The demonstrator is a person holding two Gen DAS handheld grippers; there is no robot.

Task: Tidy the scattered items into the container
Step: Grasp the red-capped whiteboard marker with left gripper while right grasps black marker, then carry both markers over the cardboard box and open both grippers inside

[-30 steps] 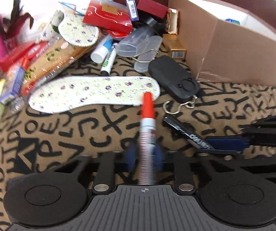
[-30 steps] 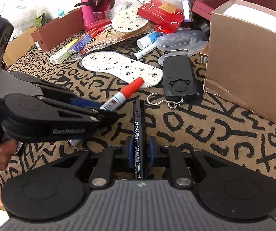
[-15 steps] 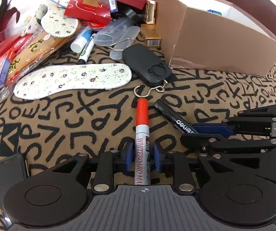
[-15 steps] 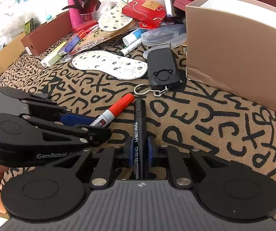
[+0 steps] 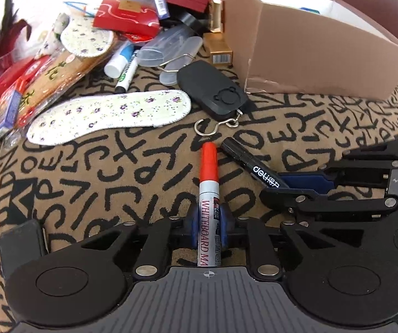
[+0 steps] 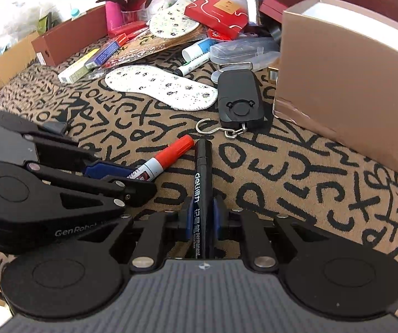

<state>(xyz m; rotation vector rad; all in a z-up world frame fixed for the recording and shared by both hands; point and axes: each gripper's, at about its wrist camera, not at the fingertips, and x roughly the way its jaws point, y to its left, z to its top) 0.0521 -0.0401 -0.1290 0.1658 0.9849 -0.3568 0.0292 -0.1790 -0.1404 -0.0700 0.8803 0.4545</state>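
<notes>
While the left gripper [image 5: 209, 229] closes its blue pads on the barrel of a red-capped whiteboard marker with a silver body [image 5: 209, 183], the right gripper [image 6: 202, 216] is clamped tight on a black permanent marker with white lettering [image 6: 202, 183]. Both markers point away from the grippers, their caps ending near each other above the tan cloth printed with black letters [image 5: 310, 127] that covers the table. In the right wrist view the left gripper's black linkage comes in from the left side, just beside the right gripper.

Just past the two caps lies a flat black hanging scale with a metal hook [image 5: 213, 91], the hook towards the markers. Beside the scale, towards the left edge of the table, lies a white floral-print insole [image 5: 110, 116]. The container, a tan cardboard box with a white inside [image 5: 324, 55], stands open towards the far right corner, well apart from both markers.

Along the far edge lies a heap of other things: a second floral insole [image 5: 88, 37], a red flat packet [image 5: 126, 18], a clear plastic case [image 5: 168, 45], a white and blue glue stick [image 5: 120, 59] and a green-labelled marker [image 5: 126, 73].
</notes>
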